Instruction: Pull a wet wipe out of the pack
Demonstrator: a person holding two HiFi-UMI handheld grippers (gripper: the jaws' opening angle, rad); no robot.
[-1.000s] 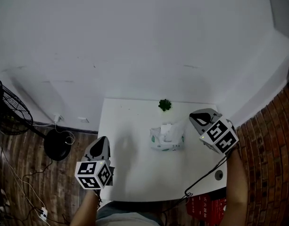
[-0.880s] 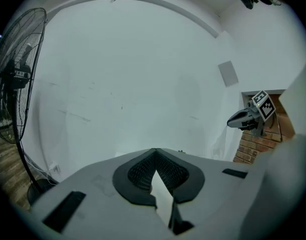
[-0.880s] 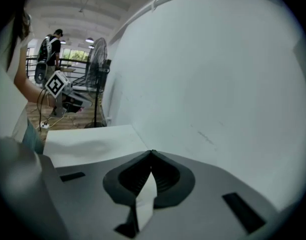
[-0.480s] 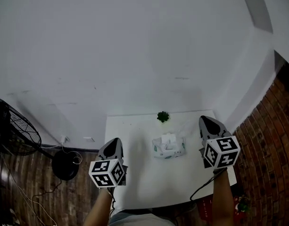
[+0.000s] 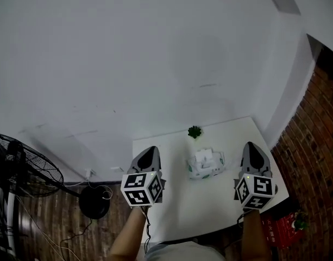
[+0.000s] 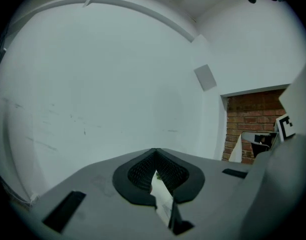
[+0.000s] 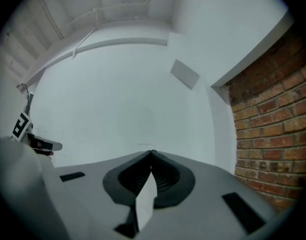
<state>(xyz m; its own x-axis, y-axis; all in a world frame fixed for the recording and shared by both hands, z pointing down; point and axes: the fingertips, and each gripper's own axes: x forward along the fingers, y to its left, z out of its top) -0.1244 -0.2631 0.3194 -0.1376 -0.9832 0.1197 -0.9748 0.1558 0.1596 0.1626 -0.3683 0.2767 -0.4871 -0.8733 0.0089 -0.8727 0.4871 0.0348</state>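
Note:
The wet wipe pack [image 5: 206, 165], white with green print and a white wipe standing up from its top, lies on the white table [image 5: 209, 203]. My left gripper [image 5: 149, 149] hovers to the left of the pack, shut, with nothing in it. On the pack's right my right gripper [image 5: 249, 144] is also shut and holds nothing. Both point toward the far wall and stand apart from the pack. In the left gripper view the gripper [image 6: 155, 150] faces the wall with its jaws meeting at the tips. The right gripper view shows the gripper [image 7: 152, 153] closed the same way.
A small green plant [image 5: 194, 131] stands at the table's far edge behind the pack. A floor fan [image 5: 19, 170] and a black round base [image 5: 94, 202] with cables sit on the wooden floor at the left. A brick wall [image 5: 318, 145] rises at the right, with a red object [image 5: 283, 227] below it.
The head view has swung. The right gripper has drawn back toward me and turned to point straight ahead; the left has come forward. Both now flank the pack.

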